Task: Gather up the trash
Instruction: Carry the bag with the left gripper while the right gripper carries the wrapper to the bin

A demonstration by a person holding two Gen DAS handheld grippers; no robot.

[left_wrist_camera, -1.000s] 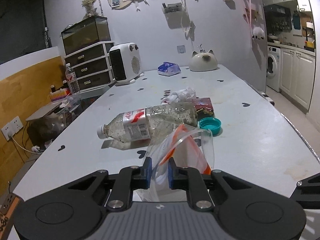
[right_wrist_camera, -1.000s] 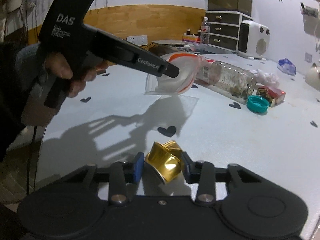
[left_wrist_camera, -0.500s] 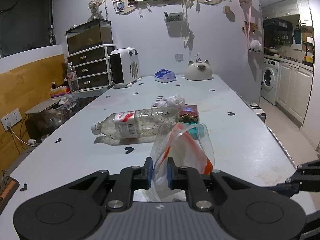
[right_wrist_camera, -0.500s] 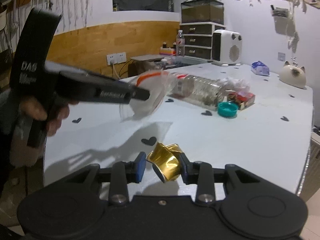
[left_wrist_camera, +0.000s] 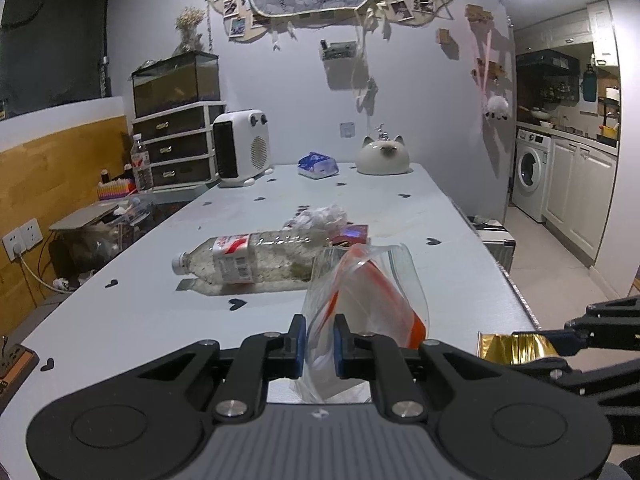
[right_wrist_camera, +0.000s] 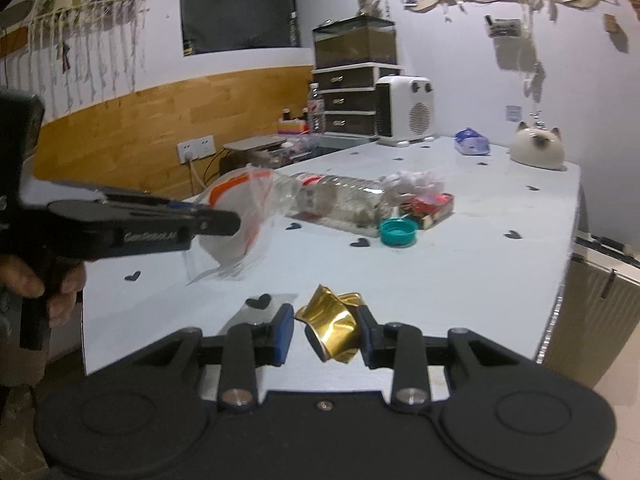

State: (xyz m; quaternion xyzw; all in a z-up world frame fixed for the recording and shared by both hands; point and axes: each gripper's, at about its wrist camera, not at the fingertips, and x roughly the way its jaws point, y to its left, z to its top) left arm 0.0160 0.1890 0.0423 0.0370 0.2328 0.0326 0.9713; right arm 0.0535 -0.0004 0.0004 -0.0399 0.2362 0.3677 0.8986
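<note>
Two grippers above table [right_wrist_camera: 460, 276], both clamped. Left gripper [left_wrist_camera: 320, 340] pinches clear zip bag [left_wrist_camera: 368, 284] by edge, mouth agape. Right gripper [right_wrist_camera: 325, 330] squeezes crumpled gold wrapper [right_wrist_camera: 332, 326], just beside bag. Plastic bottle [left_wrist_camera: 248, 260], teal cap [right_wrist_camera: 397, 232] on table beyond.

The near bench [right_wrist_camera: 460, 280] lies bare and passable, while the lying bottle [left_wrist_camera: 256, 258], crumpled paper [left_wrist_camera: 320, 216], red box [right_wrist_camera: 432, 206] and teal cap [right_wrist_camera: 398, 232] block its middle.
</note>
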